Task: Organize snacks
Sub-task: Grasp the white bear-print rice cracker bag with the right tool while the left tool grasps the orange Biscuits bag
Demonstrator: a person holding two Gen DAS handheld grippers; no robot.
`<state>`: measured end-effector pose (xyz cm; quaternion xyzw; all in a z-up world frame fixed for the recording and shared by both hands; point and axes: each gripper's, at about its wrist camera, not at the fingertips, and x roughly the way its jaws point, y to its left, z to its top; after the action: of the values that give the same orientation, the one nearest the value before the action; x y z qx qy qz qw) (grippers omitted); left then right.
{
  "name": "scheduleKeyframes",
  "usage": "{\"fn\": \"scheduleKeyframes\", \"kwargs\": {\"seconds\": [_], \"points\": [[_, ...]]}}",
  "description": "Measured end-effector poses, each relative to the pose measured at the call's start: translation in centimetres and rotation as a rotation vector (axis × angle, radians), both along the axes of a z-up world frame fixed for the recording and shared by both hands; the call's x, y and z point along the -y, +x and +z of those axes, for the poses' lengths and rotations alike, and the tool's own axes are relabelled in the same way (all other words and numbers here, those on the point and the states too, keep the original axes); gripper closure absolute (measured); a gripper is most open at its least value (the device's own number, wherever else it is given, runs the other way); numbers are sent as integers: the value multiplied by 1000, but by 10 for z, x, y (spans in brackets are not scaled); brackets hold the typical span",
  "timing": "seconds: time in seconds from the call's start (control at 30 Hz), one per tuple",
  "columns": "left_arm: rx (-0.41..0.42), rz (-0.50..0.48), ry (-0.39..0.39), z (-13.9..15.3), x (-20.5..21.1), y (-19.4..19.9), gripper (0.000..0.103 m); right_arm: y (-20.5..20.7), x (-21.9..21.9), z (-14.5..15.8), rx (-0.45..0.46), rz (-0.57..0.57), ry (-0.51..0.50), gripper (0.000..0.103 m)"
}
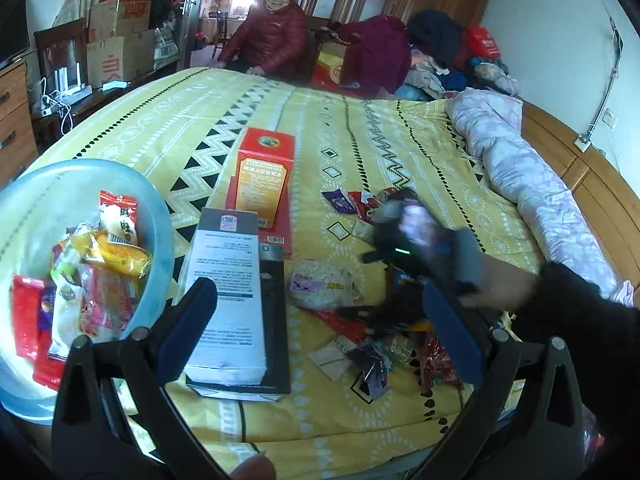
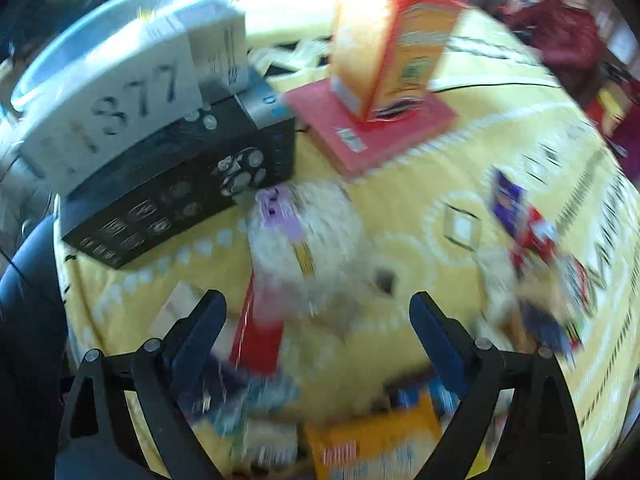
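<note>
A pale blue bowl (image 1: 158,216) at the left of the bed holds several snack packets (image 1: 100,264). More loose snacks (image 1: 384,356) lie scattered on the yellow bedsheet (image 1: 360,152). A round white rice cracker pack (image 1: 322,286) lies beside the boxes; it also shows blurred in the right wrist view (image 2: 320,232). My left gripper (image 1: 320,320) is open and empty above the sheet. My right gripper (image 2: 318,314) is open and empty, low over the snack pile, just short of the cracker pack; it appears blurred in the left wrist view (image 1: 404,240).
A white box on a black box (image 1: 236,300) and an orange box on a flat red box (image 1: 264,184) lie mid-bed. A rolled lilac quilt (image 1: 520,168) lies along the right. A person in a red jacket (image 1: 268,36) sits beyond the bed. Cardboard boxes (image 1: 120,40) stand back left.
</note>
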<state>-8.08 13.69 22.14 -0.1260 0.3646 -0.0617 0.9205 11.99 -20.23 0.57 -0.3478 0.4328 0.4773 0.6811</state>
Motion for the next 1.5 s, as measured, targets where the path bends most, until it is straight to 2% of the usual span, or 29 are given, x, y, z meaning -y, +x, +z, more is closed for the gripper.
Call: {"fn": "scheduleKeyframes", "kwargs": {"seconds": [0.1, 0.23, 0.3, 0.37, 0.53, 0.6, 0.7, 0.77, 0.97, 1.07, 1.13, 1.23, 1.27, 1.3, 1.43, 1.5], "points": [[-12, -16, -6, -6, -6, 3, 0, 13, -31, -21, -46, 47, -54, 9], [-24, -46, -1, -13, -7, 9, 0, 30, -58, -46, -90, 50, -116, 11], [-29, -56, -9, -16, -6, 10, 0, 30, -59, -49, -101, 43, -105, 14], [-36, -67, -19, -20, -1, 12, 0, 31, -48, -42, -122, 10, -49, 21], [-65, -149, -18, -28, 30, 13, 0, 35, 21, 13, -129, -161, 180, 21], [-77, -215, -17, -33, 52, 16, 0, 31, 64, 38, -105, -252, 265, 20], [-155, -352, -17, -56, 93, 36, 0, 17, 145, 62, -77, -417, 380, 20], [-235, -417, -41, -82, 121, 57, 1, 11, 196, 66, -69, -523, 426, 20], [-385, -417, -168, -142, 166, 120, 2, -29, 314, 46, -119, -825, 528, 20], [-471, -389, -145, -180, 187, 138, 8, -40, 335, 29, -154, -890, 566, 20], [-485, -372, -151, -189, 193, 139, 14, -47, 342, 21, -172, -908, 573, 20], [-446, -349, -95, -190, 207, 136, 17, -54, 345, 10, -184, -909, 576, 20], [-436, -342, -74, -190, 210, 135, 20, -55, 346, 8, -186, -908, 578, 20], [-432, -336, -57, -190, 211, 136, 30, -56, 346, 6, -190, -908, 583, 20], [-379, -326, -2, -184, 211, 127, 31, -60, 345, 7, -180, -908, 608, 20], [-323, -309, 47, -171, 208, 118, 31, -64, 344, 10, -160, -911, 615, 20]]}}
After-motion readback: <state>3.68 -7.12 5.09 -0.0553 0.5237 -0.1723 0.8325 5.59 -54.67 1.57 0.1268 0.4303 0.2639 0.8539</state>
